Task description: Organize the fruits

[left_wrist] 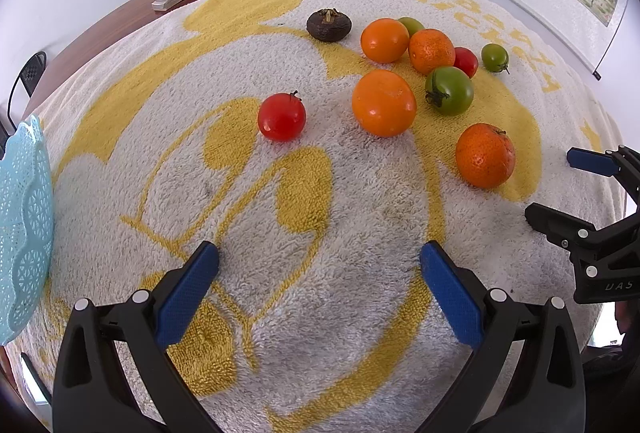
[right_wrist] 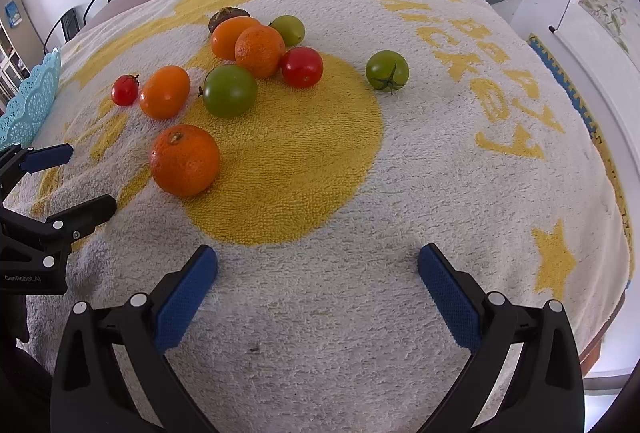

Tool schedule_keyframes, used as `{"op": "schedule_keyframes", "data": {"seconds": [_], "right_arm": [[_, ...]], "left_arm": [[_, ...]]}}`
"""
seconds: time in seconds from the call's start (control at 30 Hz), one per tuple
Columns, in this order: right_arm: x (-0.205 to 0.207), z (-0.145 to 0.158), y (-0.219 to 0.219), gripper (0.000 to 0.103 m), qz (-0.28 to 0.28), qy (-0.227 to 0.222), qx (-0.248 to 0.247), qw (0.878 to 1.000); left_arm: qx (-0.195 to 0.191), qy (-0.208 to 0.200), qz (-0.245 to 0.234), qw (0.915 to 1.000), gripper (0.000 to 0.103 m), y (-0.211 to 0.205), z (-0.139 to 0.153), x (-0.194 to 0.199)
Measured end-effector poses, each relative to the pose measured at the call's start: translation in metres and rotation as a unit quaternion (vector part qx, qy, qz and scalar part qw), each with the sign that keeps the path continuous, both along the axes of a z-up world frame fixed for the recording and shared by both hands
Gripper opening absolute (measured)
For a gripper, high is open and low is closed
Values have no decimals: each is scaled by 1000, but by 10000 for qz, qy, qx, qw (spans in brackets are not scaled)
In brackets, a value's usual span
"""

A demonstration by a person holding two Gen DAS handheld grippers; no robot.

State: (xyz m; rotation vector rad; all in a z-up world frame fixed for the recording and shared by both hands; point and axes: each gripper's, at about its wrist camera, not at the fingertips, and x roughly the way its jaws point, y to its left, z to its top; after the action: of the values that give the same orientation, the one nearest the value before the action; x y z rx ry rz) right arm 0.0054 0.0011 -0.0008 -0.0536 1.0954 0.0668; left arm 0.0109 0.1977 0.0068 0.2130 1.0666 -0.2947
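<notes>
Ten or so pieces of fruit lie loose on a cream terry towel with a yellow cartoon print (right_wrist: 400,193), which covers a brown wooden worktop (left_wrist: 120,17). Nearest the right gripper (right_wrist: 318,267) sits a dimpled orange mandarin with a stem scar (right_wrist: 185,160), alone on the edge of the yellow disc. Behind it are a smooth orange fruit (right_wrist: 164,91), a large green tomato (right_wrist: 229,90), and a tight cluster: a second mandarin (right_wrist: 260,50) touching another smooth orange fruit (right_wrist: 229,35), a red tomato (right_wrist: 301,66) and a pale green fruit (right_wrist: 287,29). A small green tomato with a dark calyx (right_wrist: 387,69) lies well apart to the right, a small red tomato (left_wrist: 281,116) apart to the left, and a dark brown wrinkled fruit (left_wrist: 329,24), possibly a mangosteen, at the far side.

A pale blue perforated plastic basket (left_wrist: 24,225) stands at the towel's left edge, nothing visible in it, so sorting looks not yet begun.

Both the left gripper (left_wrist: 320,265) and the right have their blue-padded jaws spread wide and hold nothing, hovering over bare towel. The next move likely calls for reaching forward to straddle one round fruit, the near mandarin or the lone red tomato, and closing gently so it does not roll away
</notes>
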Motion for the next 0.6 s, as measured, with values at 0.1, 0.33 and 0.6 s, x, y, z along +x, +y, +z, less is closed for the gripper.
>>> {"op": "schedule_keyframes", "data": {"seconds": [0.1, 0.33, 0.6], "right_arm": [[0, 0, 0, 98, 0, 5, -1, 10000], [0, 0, -1, 98, 5, 11, -6, 10000], [-1, 8, 1, 98, 88, -66, -33, 9999]], "left_arm": [[0, -1, 0, 10000, 101, 0, 0, 0], [3, -2, 1, 10000, 101, 0, 0, 0], [-2, 33, 6, 10000, 101, 0, 0, 0]]}}
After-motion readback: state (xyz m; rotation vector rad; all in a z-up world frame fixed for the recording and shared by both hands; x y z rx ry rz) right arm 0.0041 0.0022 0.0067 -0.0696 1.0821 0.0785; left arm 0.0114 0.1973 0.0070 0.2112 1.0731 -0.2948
